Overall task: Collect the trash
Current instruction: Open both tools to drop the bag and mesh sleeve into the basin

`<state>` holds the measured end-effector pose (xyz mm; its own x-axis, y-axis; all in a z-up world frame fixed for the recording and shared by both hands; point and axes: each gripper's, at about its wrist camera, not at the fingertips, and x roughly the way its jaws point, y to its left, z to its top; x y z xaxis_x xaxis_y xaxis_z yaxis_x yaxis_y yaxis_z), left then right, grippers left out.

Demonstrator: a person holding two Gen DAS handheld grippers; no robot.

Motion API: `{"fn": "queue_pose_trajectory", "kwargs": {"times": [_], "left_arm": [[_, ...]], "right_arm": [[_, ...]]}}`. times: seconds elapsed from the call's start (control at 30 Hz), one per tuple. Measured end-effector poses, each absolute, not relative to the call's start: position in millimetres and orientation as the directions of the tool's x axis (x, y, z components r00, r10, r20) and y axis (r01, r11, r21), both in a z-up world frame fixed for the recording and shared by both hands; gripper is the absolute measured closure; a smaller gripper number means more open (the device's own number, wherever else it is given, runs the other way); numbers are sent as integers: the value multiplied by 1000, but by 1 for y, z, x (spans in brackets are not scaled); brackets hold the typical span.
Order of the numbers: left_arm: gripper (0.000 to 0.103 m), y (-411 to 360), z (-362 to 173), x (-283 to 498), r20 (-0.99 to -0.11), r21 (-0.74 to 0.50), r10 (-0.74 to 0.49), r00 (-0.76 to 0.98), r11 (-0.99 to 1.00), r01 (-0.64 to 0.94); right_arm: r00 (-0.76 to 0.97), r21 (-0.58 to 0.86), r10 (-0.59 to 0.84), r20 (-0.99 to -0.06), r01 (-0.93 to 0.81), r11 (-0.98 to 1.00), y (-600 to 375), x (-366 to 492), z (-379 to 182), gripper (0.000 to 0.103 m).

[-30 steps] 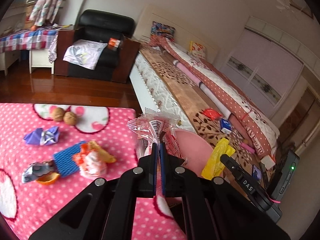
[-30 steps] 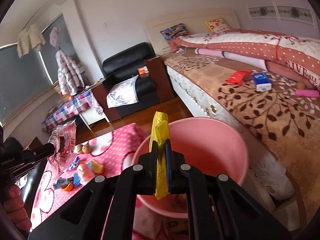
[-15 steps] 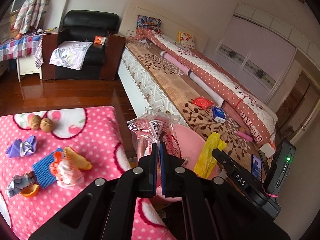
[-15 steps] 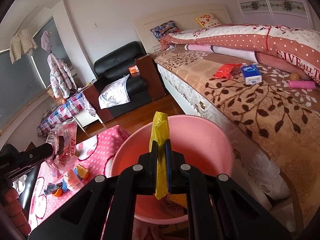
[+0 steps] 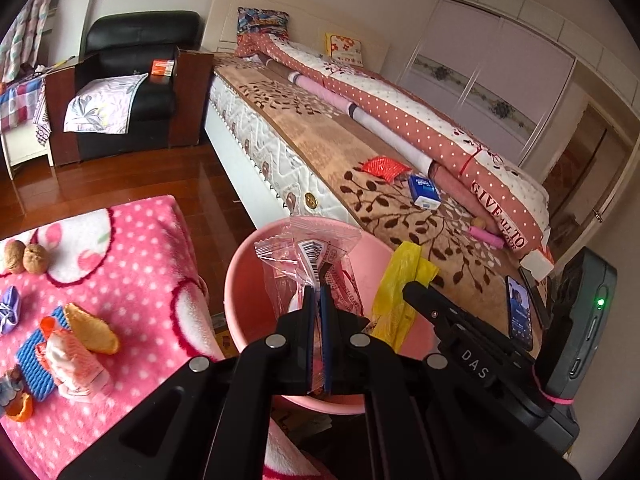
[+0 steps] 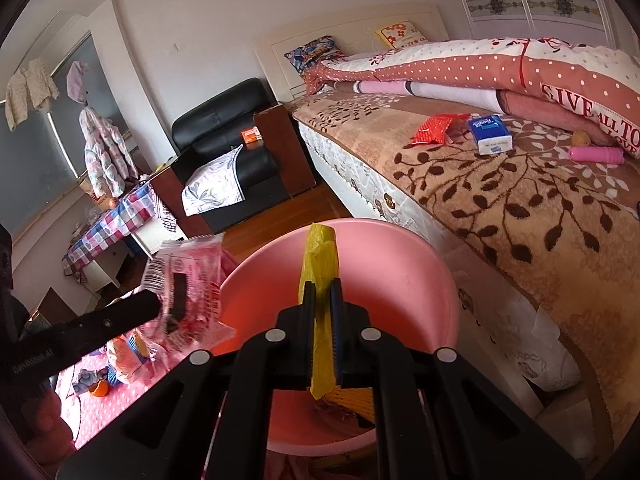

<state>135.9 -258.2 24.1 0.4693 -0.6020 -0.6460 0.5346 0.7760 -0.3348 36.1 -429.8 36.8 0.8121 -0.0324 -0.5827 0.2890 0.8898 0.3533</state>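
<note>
- round pink plastic basin point(image 5: 236, 280) point(image 6: 400, 264), smooth wall, sits between the pink polka-dot fleece blanket point(image 5: 132, 264) and the bed point(image 5: 320, 148); landmark for all below
- inside basin: crumpled scraps at the bottom, 1 yellowish piece and some dark bits, mostly hidden behind the gripper; cannot tell what they are
- left gripper point(image 5: 316, 300) point(image 6: 176, 300), black plastic, blue pads, jaws pinched tight on a clear crinkly plastic wrapper with red print and barcode point(image 5: 308, 252) point(image 6: 188, 276); wrapper held above the basin's blanket-side rim
- right gripper point(image 6: 322, 300) point(image 5: 412, 286), same build, jaws clamped narrow on a thin yellow plastic strip point(image 6: 318, 264) point(image 5: 400, 280); strip sticks up past the tips and hangs limp below them, over the basin opening
- blanket left of basin, soft fuzzy texture, white dots, cherry patches
- on blanket, well apart from basin: 2 brown wrinkled walnuts point(image 5: 25, 257) touching each other; purple foil wrapper point(image 5: 9, 309); blue ribbed foam mesh sleeve point(image 5: 36, 356); orange peel piece, curved point(image 5: 90, 330); crumpled white-orange wrapper point(image 5: 72, 364)
- bed on the far side of basin, brown leaf-pattern plush cover, quilted white mattress edge
- on bed, apart from basin: red shiny foil packet point(image 5: 384, 167) point(image 6: 438, 128); blue-white tissue pack, boxy point(image 5: 424, 192) point(image 6: 490, 134), just beside it; pink cylinder tube point(image 5: 486, 237) point(image 6: 596, 155) further along
- red-white polka-dot quilt point(image 5: 420, 120), rolled along bed's far side
- black leather armchair point(image 5: 136, 48) beyond basin, across the wood floor, floral cloth on the seat
</note>
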Motion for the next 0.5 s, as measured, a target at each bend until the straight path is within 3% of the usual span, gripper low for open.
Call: {"fn": "queue_pose_trajectory", "kwargs": {"times": [0.1, 0.17, 0.27, 0.33, 0.5], "left_arm": [[100, -259, 20, 137, -649, -341, -606, 460, 772, 536], [87, -259, 20, 138, -648, -344, -608, 458, 771, 536], [70, -255, 21, 138, -641, -358, -612, 463, 773, 524], [70, -253, 23, 136, -633, -360, -615, 471, 772, 523], [68, -247, 30, 130, -619, -349, -611, 492, 776, 525]], "right_arm": [[803, 353, -34, -595, 299, 887, -431, 39, 35, 95], [795, 356, -30, -605, 305, 884, -432, 41, 34, 94], [796, 363, -26, -604, 305, 881, -432, 40, 34, 78], [799, 362, -27, -601, 302, 882, -431, 38, 34, 72], [802, 364, -27, -597, 301, 881, -431, 32, 37, 72]]}}
